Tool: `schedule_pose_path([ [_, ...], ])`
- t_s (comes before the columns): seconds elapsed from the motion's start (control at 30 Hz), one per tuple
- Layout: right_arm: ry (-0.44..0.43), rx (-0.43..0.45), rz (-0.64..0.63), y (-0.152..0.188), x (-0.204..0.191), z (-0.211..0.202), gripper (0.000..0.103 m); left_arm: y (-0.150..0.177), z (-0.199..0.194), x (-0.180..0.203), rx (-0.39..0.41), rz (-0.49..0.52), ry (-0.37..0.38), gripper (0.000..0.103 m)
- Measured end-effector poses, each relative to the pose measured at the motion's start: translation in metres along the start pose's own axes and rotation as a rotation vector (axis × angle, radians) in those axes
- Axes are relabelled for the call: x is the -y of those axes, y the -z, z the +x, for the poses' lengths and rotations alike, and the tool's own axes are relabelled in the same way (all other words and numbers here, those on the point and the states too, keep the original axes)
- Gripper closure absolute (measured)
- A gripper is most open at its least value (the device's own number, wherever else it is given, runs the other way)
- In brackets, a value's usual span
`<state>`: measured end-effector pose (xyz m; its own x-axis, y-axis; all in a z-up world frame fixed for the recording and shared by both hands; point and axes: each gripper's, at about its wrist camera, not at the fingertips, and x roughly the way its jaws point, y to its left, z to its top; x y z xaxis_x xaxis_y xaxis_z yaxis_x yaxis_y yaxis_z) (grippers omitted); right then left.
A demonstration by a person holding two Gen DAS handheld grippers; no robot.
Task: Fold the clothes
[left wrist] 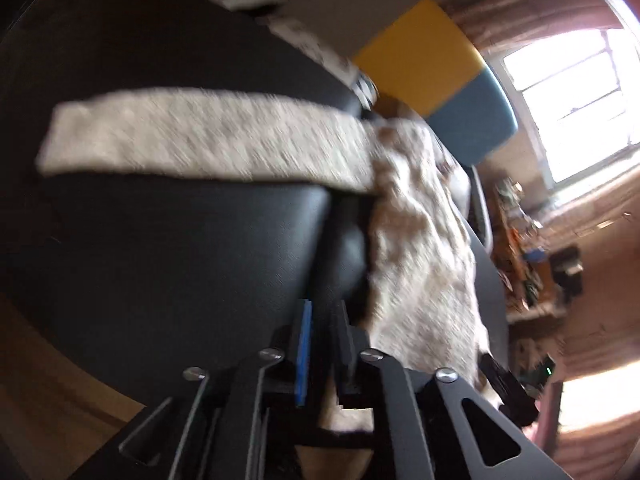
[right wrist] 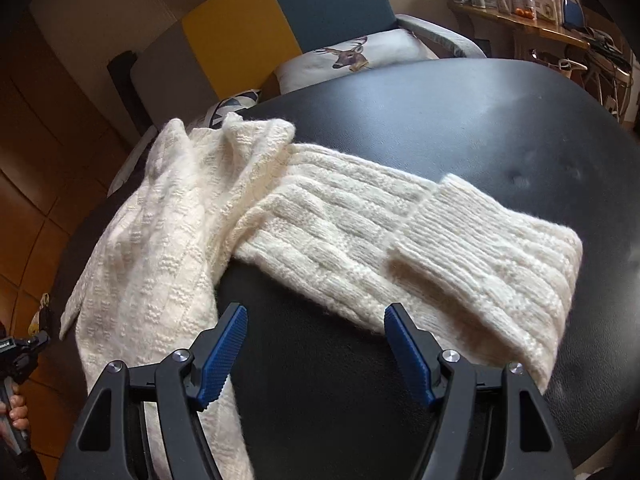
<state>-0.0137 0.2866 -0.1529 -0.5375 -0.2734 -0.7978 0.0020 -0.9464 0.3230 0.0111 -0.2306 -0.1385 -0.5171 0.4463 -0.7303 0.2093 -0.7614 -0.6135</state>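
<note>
A cream sweater (right wrist: 168, 240) sprawls across the black counter (right wrist: 460, 128), sleeve (right wrist: 400, 248) outstretched; the left gripper (left wrist: 322, 344) pinches its hem, the right gripper (right wrist: 316, 352) hovers wide, so folding the sleeve inward likely comes next.

No legible text (only blur)

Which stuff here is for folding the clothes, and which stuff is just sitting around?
For the folding:
cream knit sweater, with its sleeve laid across the black table
left gripper
right gripper

Just sitting around:
deer cushion
yellow and blue chair
cluttered shelf
</note>
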Motion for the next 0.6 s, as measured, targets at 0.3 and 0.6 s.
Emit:
schedule_pose_path([
  [0.3,0.015,-0.018,-0.077,-0.031,-0.01,0.016,0.03,0.018,0.044,0.059,-0.052,0.178,0.022,0.039],
  [0.6,0.22,-0.126,-0.218,-0.042,-0.004,0.064,0.03,-0.002,0.02,0.071,0.015,0.104,0.183,0.097],
])
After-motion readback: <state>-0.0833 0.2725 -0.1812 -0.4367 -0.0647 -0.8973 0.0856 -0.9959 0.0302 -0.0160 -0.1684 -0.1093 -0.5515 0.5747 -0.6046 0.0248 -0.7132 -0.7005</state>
